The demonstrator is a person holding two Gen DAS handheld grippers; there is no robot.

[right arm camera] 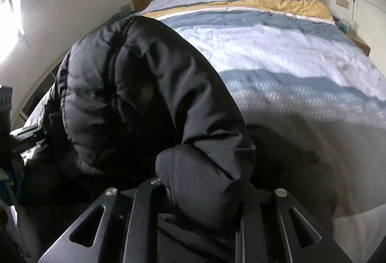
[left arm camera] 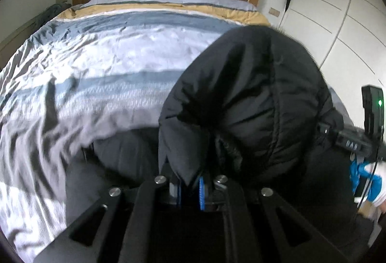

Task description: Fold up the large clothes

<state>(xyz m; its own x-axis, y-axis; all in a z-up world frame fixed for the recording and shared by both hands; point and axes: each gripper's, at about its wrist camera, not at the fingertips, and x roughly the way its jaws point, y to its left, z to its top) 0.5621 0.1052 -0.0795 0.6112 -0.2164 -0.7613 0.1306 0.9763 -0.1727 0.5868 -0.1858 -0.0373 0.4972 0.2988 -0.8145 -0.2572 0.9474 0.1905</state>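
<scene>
My left gripper (left arm camera: pixel 193 187) is clamped on a fold of the black puffer jacket (left arm camera: pixel 253 99), which bulges up just ahead of it. My right gripper (right arm camera: pixel 205 195) pinches another bunch of the jacket. Beyond both lies the striped bed (left arm camera: pixel 108 58).
</scene>
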